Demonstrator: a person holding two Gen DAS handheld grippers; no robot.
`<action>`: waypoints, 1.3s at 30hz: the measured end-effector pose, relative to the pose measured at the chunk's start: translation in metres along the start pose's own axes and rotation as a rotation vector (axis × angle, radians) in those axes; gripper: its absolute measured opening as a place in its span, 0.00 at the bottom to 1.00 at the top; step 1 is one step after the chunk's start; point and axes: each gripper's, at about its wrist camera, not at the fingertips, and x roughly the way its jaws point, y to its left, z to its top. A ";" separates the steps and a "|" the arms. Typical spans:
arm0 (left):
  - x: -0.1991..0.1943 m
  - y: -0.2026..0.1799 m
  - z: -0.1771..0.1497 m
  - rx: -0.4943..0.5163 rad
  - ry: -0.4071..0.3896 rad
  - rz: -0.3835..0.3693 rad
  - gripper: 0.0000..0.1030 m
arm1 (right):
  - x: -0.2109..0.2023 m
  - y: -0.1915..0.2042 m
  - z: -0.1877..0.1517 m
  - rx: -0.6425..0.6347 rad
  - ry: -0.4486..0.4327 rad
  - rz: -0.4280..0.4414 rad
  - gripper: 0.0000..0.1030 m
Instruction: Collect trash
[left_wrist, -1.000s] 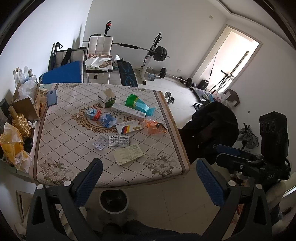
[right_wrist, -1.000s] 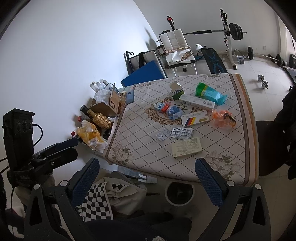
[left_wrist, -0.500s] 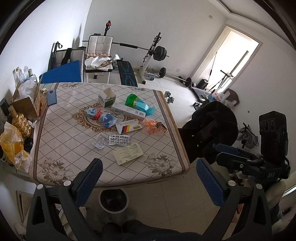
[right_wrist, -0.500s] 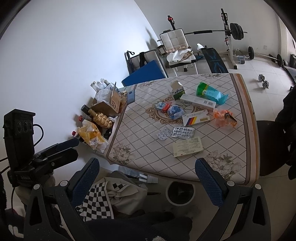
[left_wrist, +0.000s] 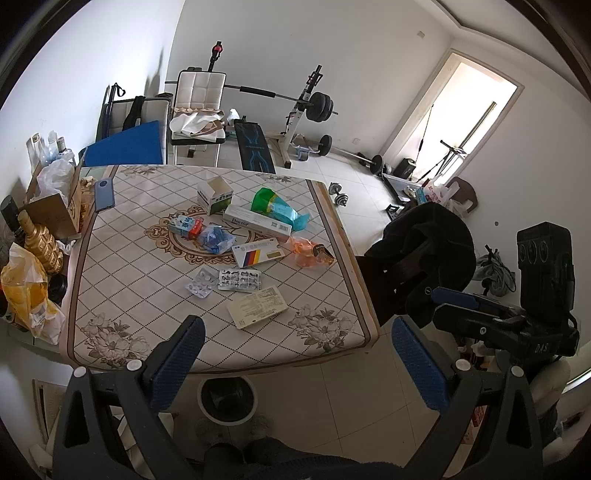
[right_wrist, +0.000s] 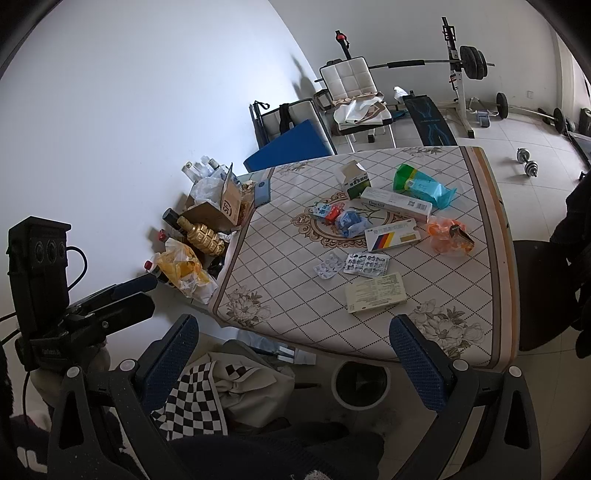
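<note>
Trash lies scattered on the patterned table (left_wrist: 122, 295): a flat cream medicine box (left_wrist: 257, 307), two blister packs (left_wrist: 240, 278), a box with coloured stripes (left_wrist: 260, 253), an orange wrapper (left_wrist: 309, 252), a long white Doctor box (left_wrist: 257, 221), a green and blue bag (left_wrist: 279, 208), an open carton (left_wrist: 215, 194) and blue crumpled plastic (left_wrist: 214, 238). A round bin (left_wrist: 227, 400) stands on the floor under the table's near edge; it also shows in the right wrist view (right_wrist: 361, 384). My left gripper (left_wrist: 297, 354) and right gripper (right_wrist: 295, 350) are both open and empty, held above the near table edge.
A blue phone (left_wrist: 104, 193) lies at the table's far left. A cardboard box, bottles and a yellow bag (left_wrist: 26, 291) stand left of the table. A dark chair with a coat (left_wrist: 424, 251) stands on the right. A weight bench (left_wrist: 255, 147) stands behind. Checkered cloth (right_wrist: 207, 391) lies below.
Both views have shifted only slightly; the table sits a little lower in the frames. Both grippers stay open and nothing on the table has moved.
</note>
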 end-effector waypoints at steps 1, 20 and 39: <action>0.000 0.000 0.000 0.000 0.000 0.000 1.00 | 0.000 0.000 0.000 -0.001 -0.001 0.000 1.00; -0.002 0.001 -0.002 0.000 0.003 -0.006 1.00 | 0.000 0.000 0.000 0.002 -0.002 -0.002 1.00; 0.001 0.001 -0.004 0.005 0.015 -0.015 1.00 | 0.003 -0.001 0.001 0.010 -0.002 -0.008 1.00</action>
